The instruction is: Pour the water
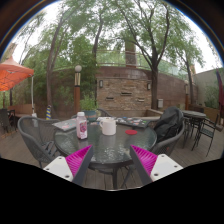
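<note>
Bottle, clear w/ a blue label band and pale cap, stands upright on the round glass-top table, long axis vertical, beyond the fingers and off toward 11 o'clock from the gripper. White cup sits just beside it at the bottle's 3 o'clock, close to 12 o'clock from the gripper, so more nearly dead ahead than the bottle; whether the two touch I can't tell. Gripper is open, nothing between the fingers, pink pads spread wide w/ bare tabletop showing in the gap; neither finger is near either vessel. The left finger is the nearer one to the bottle. Judgement: approach step, pour not yet begun; next move prob. needs a forward reach w/ a slight swing to 11 so the upright bottle ends up centred between the fingers, approached from the side across its vertical axis, w/o clipping the cup next to it. Something flat and pale lies on the table at the bottle's 9 o'clock, can't id. Further out: metal mesh chairs round the table, a dark bag on the chair at 2 o'clock, brick wall, trees and an orange awning far at 10 o'clock.
</note>
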